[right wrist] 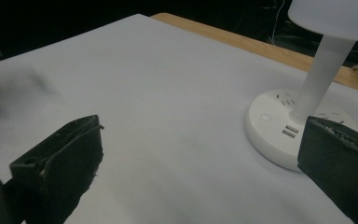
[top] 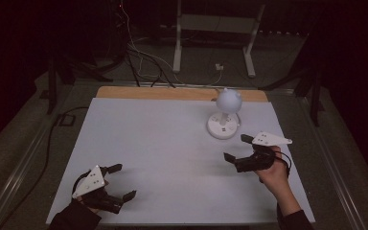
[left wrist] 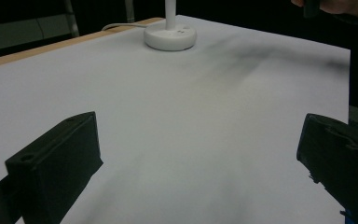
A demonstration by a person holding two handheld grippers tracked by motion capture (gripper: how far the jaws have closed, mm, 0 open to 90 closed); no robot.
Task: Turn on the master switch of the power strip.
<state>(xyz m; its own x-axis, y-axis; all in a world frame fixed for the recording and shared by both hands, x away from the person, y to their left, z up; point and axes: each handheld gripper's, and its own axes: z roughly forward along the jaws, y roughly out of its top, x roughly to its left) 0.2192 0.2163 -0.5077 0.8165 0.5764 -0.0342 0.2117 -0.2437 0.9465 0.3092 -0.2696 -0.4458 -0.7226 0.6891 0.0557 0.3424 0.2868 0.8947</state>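
The left gripper point(top: 119, 182) sits at the lower left of the high view, jaws spread wide and empty, its hand point(top: 88, 203) at the bottom edge. The right gripper point(top: 236, 148) is right of centre, jaws also wide apart, held by the right hand point(top: 274, 173).

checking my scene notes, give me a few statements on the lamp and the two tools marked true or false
1. The lamp stands near the far edge of the table. True.
2. The right tool is shut on the lamp's stem. False: its jaws are open and hold nothing, short of the lamp's base.
3. The left tool is open, at the near left of the table. True.
4. The lamp lies on its side. False: it stands upright on its round base.
5. The base has sockets on top. True, seen in the right gripper view.
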